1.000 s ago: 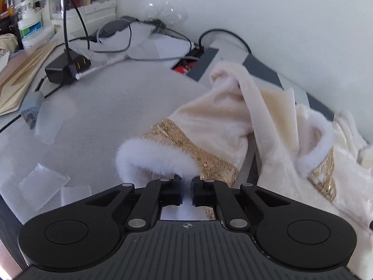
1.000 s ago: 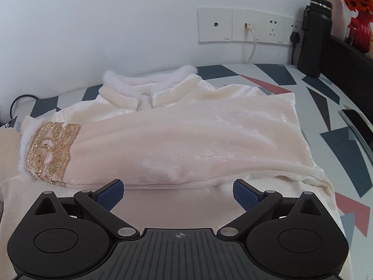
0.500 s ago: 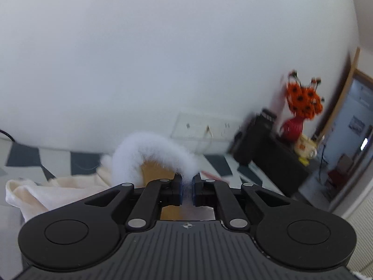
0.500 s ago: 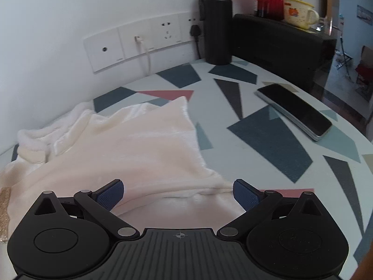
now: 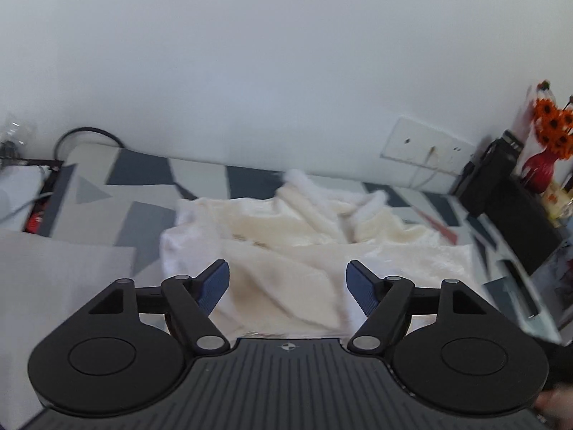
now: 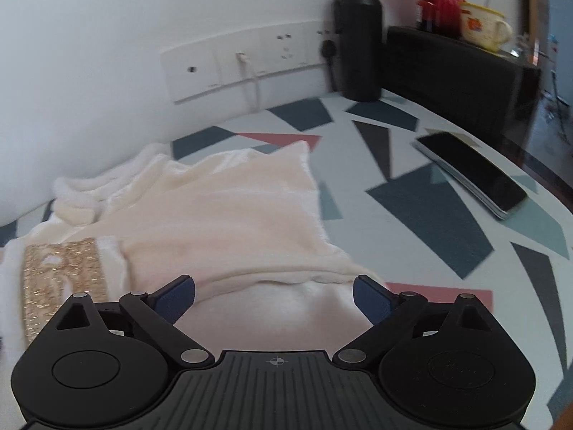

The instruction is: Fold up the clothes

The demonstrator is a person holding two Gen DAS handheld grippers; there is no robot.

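garment: cream plush velvet top with white fur trim (image 6: 229, 215) lying on the grey, dark-blue and pink geometric-print tabletop (image 6: 429, 222). In the right wrist view it fills the left and centre of the frame. In the left wrist view it's a rumpled heap across the middle.

sleeve: one sleeve with a gold sequin cuff band (image 6: 62, 279) is laid across the body of the top, lower left of the right wrist view. So it looks partly folded in, but how far along the whole fold is, can't say.

collar: the fur-edged stand collar (image 6: 82, 197) sits toward the wall, left of centre.

left gripper (image 5: 287, 286): fingers spread wide, nothing between them, hovering over the near edge of the fabric.

right gripper (image 6: 274, 299): also spread wide and empty, right above a ridge of folded fabric at bottom centre.

how it'll handle (my guess): soft, floppy, fairly thick pile. It won't hold a crease, it'll slump. The velvet probably slides over itself, so layers could shift when lifted.

where to grab: I'd pinch a hem or side edge through both layers, or the cuff, since the band looks firmer.

nearby stuff: black smartphone (image 6: 472, 175) on the right, tall black flask (image 6: 358, 36) at the wall. Both well clear of the cloth.
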